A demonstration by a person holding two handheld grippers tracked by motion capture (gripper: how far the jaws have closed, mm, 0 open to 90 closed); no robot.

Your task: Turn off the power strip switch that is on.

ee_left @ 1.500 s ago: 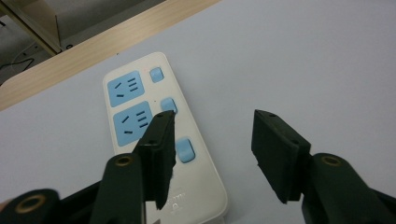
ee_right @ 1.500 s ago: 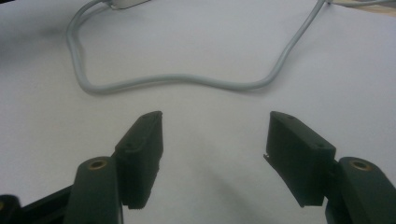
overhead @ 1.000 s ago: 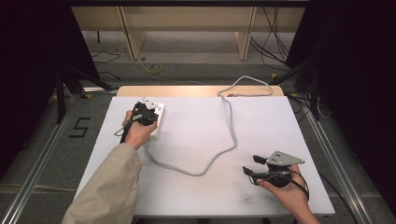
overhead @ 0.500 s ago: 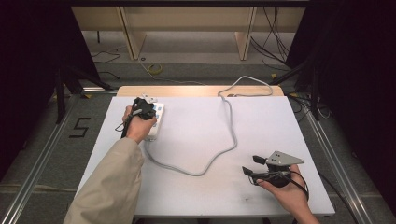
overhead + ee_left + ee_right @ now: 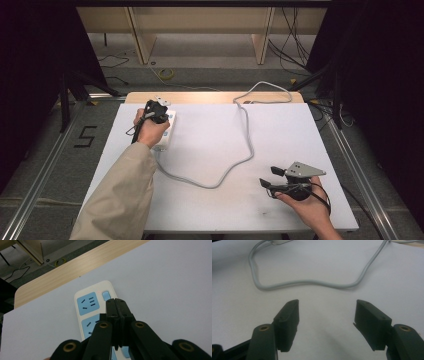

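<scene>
Power strip: a white power strip (image 5: 166,131) with light-blue socket faces lies near the upper left of the white table (image 5: 210,125) in the high view, close to the far wooden edge. In the left gripper view it runs from the frame's centre down to the bottom edge, with a small blue switch (image 5: 106,295) at its far end.

Left gripper: the left gripper (image 5: 116,305) is held over the power strip, its jaws pressed together with nothing between them. In its own view the joined tips sit just below the switch; whether they touch the strip cannot be told. In the high view it sits upper left, in the person's hand (image 5: 149,131), a beige sleeve (image 5: 120,195) trailing to the bottom edge.

Right gripper: the right gripper (image 5: 327,315) rests low over bare table at the lower right of the high view, jaws spread wide and empty. It is well apart from the power strip.

Cable: a grey cable (image 5: 245,145) runs from the strip's near end, loops across the table's middle, then leaves over the far edge. In the right gripper view it curves across the upper half, ahead of the jaws.
</scene>
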